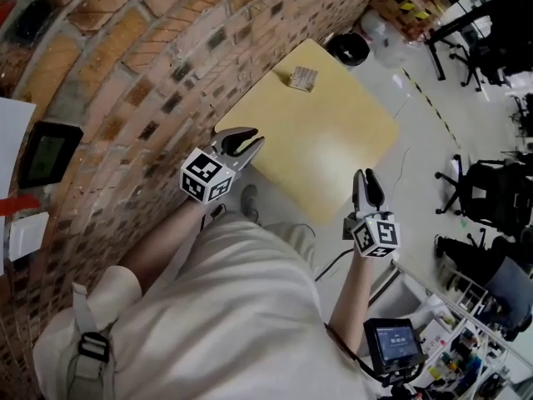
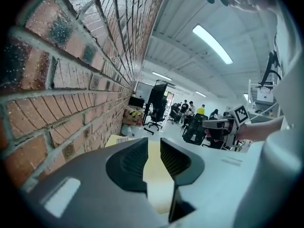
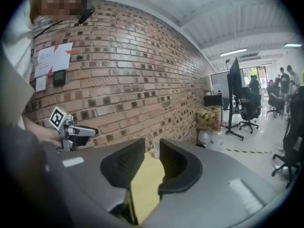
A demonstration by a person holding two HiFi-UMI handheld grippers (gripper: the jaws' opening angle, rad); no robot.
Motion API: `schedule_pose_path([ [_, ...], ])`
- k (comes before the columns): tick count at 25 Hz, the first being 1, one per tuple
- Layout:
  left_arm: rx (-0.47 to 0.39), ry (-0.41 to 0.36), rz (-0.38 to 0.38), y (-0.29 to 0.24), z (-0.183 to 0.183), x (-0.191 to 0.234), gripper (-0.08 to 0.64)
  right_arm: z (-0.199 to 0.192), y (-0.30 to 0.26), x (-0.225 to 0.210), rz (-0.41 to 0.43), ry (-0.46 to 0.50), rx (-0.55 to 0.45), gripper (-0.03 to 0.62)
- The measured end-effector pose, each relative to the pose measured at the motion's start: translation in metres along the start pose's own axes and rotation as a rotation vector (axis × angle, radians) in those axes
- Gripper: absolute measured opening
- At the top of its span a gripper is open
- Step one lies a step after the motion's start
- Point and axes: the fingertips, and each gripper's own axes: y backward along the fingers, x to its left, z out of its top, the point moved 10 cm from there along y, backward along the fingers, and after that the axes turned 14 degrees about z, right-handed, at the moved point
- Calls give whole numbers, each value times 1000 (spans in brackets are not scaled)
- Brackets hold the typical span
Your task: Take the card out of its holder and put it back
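Jaws stood apart and empty on left gripper (image 1: 246,143) and right gripper (image 1: 366,180), at the near edge of the yellow table (image 1: 333,152). The card holder (image 1: 303,77) sat at the far end by the brick wall (image 1: 150,73), well apart from both. Judged best to steady it with one gripper before pinching the card.

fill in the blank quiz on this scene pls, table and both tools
1. The card holder sits on a table whose top is coloured ___.
2. Beside the table runs a wall built of ___.
3. The jaws of the left tool and the right tool both stand ___, with nothing between them.

Missing words: yellow; brick; open
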Motion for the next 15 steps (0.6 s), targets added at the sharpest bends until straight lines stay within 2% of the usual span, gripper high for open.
schedule_pose_path([
  [7, 23, 16, 9, -4, -9, 17, 101, 5, -18, 5, 19, 16, 32, 92],
  [15, 36, 26, 36, -6, -9, 17, 104, 23, -16, -18, 32, 69, 40, 92],
])
